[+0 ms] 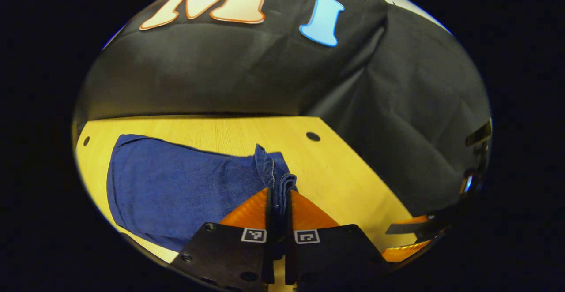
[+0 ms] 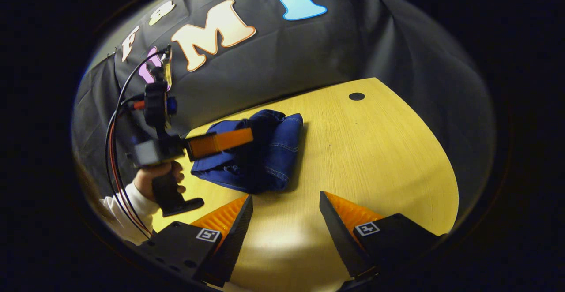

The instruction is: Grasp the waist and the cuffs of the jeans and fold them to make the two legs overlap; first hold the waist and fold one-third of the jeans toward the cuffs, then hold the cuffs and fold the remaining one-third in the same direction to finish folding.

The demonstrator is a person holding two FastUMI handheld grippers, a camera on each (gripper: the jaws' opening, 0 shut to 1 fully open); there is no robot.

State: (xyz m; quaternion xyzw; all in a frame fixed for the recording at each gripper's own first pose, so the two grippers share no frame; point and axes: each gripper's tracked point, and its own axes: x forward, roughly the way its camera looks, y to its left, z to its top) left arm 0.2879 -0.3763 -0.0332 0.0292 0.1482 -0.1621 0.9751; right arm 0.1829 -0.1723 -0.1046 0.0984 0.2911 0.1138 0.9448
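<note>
Left gripper (image 1: pixel 279 199) clamped on jeans (image 1: pixel 176 190) hem, bundle near table (image 2: pixel 375 151) back edge. Right gripper (image 2: pixel 286 212) gaping, empty, near front edge. Risk: one-sided pinch lets layers slide, fold skews.

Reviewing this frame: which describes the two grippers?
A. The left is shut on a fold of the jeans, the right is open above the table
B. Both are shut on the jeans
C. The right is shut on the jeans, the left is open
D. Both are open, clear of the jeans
A: the left gripper pinches a denim fold of the jeans between its fingers, while the right gripper is spread wide over the bare table.
</note>
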